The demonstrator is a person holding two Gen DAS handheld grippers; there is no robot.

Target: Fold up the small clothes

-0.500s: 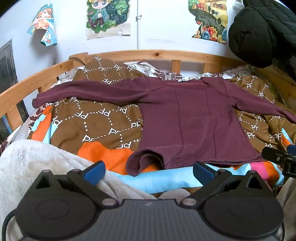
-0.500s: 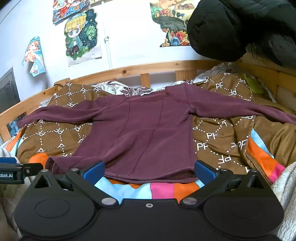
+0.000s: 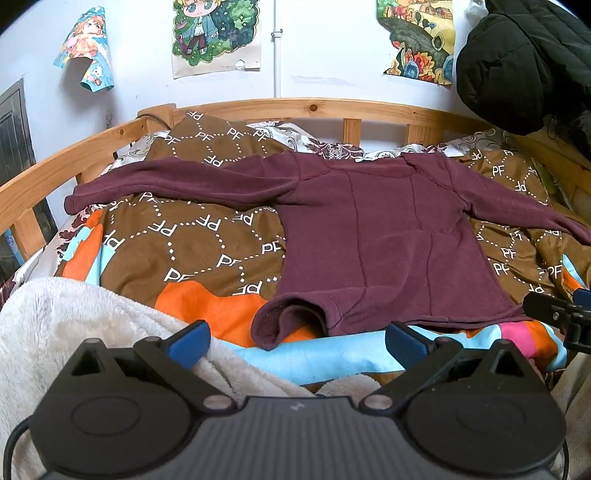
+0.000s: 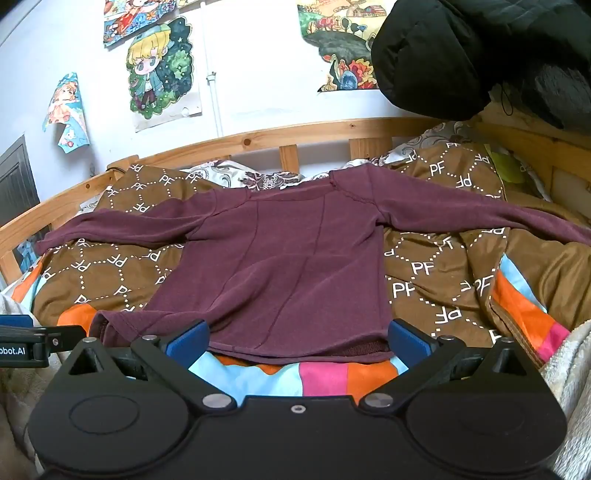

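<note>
Blue fingertips (image 3: 189, 341) of the left gripper (image 3: 297, 345) stand wide apart and hold nothing; they hover over the near edge of the bed, just before the curled corner of the hem. The right gripper (image 4: 297, 341) is also wide open and empty, with its fingertips (image 4: 408, 341) at both sides of the lower hem. The maroon sweater (image 3: 388, 236) lies flat on the patterned quilt (image 3: 192, 240), with the neck toward the wooden headboard (image 3: 314, 107) and both sleeves spread out to the sides. Its left hem corner is folded up and makes a small loop. A white fleece blanket (image 3: 66, 325) lies at the near left. A black jacket (image 4: 480, 55) hangs at the upper right, and posters (image 3: 216, 33) are on the wall.
</note>
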